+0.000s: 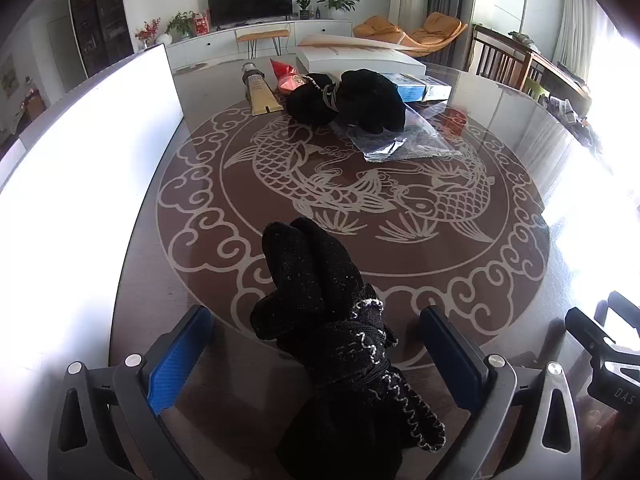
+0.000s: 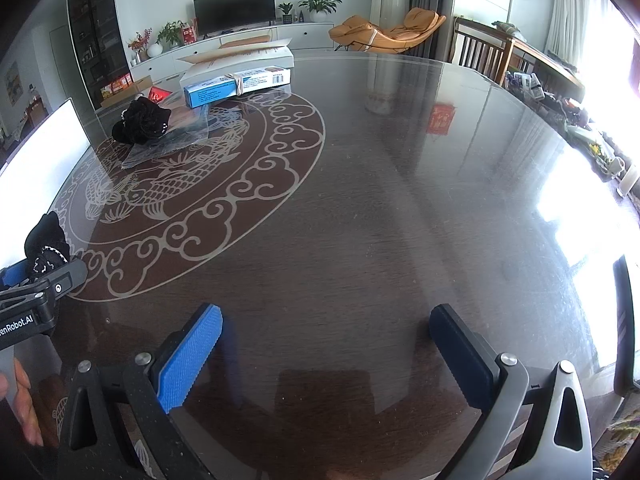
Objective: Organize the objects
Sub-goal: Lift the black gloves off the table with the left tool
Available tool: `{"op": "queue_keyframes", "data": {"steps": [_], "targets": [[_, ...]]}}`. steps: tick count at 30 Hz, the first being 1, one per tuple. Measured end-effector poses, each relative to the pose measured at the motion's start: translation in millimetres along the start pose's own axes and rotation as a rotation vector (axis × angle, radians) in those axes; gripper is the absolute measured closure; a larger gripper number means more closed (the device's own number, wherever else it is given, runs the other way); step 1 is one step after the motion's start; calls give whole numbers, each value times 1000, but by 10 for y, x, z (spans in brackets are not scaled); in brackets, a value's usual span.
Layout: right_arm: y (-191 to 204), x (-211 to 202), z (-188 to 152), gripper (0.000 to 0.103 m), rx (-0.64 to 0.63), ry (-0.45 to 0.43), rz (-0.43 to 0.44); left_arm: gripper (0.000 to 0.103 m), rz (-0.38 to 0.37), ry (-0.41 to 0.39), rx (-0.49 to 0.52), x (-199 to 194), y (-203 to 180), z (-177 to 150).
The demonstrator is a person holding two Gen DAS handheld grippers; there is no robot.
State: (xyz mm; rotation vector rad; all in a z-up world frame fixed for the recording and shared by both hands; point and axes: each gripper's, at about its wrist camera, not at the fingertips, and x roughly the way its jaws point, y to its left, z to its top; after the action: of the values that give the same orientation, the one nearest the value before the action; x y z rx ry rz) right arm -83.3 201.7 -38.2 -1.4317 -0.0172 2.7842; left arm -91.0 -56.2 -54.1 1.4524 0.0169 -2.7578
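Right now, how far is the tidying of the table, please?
Little looks done: another black sock bundle, a clear plastic bag, a tube and boxes lie loosely grouped at the table's far side. In hand: the open left gripper straddles a black sock bundle, not clamped. The right gripper is open, empty. The sorting remains.

Left wrist view: low over the table (image 1: 500,128), facing the TV (image 1: 250,0), sock bundle (image 1: 332,320) close ahead. Right wrist view: further right, same heading, over bare glass. Shared: carp medallion (image 2: 192,168), far socks (image 2: 142,124), blue box (image 2: 236,88), TV wall.
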Motion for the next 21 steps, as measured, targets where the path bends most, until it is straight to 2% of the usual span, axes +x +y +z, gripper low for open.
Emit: {"op": "queue_keyframes", "data": {"steps": [21], "targets": [[-2, 3, -2, 0, 0, 0, 0, 0, 3, -3, -2, -8, -16, -17]]}}
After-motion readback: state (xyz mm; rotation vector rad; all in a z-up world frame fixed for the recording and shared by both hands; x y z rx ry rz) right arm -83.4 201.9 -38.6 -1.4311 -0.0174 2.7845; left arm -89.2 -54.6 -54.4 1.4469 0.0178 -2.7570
